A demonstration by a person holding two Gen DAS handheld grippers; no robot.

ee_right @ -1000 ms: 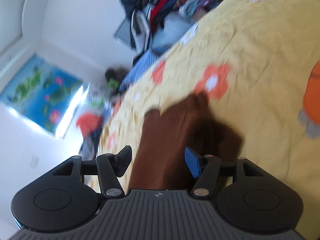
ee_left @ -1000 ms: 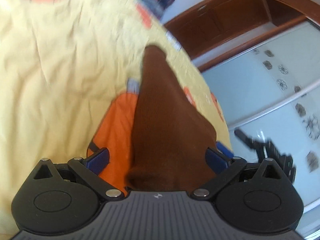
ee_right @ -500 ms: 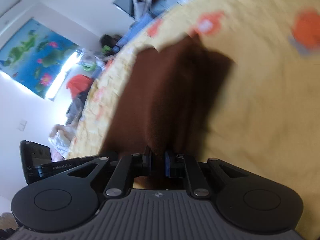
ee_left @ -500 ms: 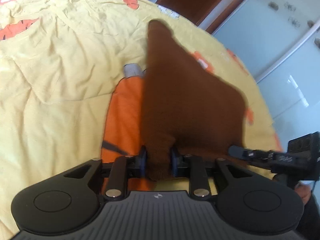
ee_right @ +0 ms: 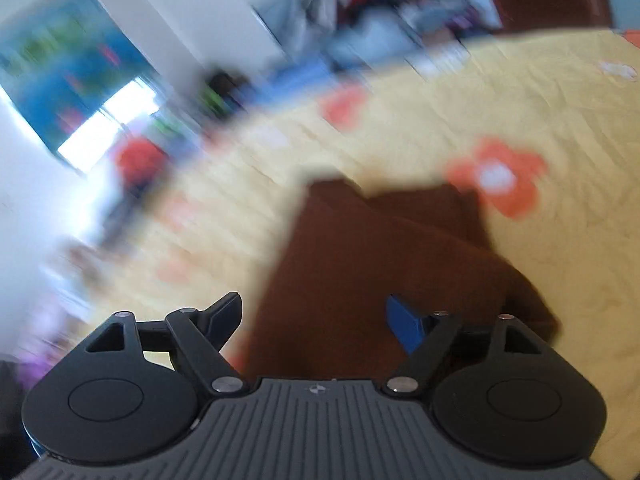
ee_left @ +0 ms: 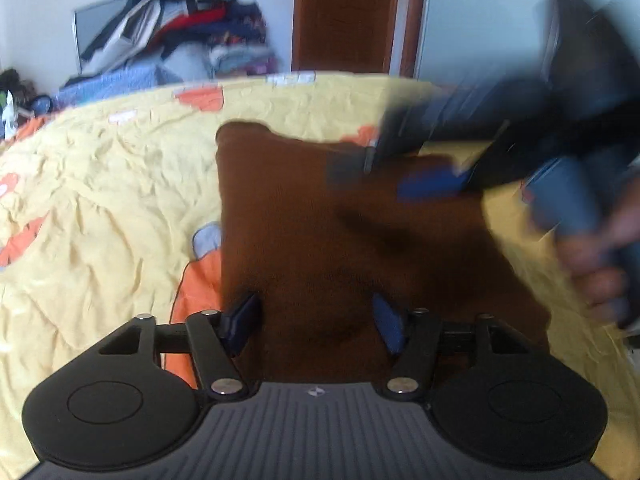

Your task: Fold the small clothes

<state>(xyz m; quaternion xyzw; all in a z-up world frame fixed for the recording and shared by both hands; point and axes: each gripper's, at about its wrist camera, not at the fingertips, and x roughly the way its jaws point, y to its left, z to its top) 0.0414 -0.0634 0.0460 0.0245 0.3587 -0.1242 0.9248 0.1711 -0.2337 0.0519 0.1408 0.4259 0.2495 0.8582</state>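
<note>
A small brown garment (ee_left: 320,232) lies flat on the yellow bedspread (ee_left: 100,208). My left gripper (ee_left: 316,322) is open, its fingers just above the garment's near edge, holding nothing. In the left wrist view my right gripper (ee_left: 400,176) shows blurred over the garment's far right part, held by a hand (ee_left: 600,264). In the right wrist view the brown garment (ee_right: 360,264) lies folded under my right gripper (ee_right: 316,320), which is open and empty.
The bedspread has orange flower prints (ee_right: 500,176) and an orange patch (ee_left: 200,288) beside the garment. A pile of clothes (ee_left: 192,32) sits beyond the bed. A brown door (ee_left: 344,16) stands behind.
Both grippers were shut on the brown garment half a second ago. Now both have opened and let it go, and it lies flatter on the bed. The right gripper is moving fast.
</note>
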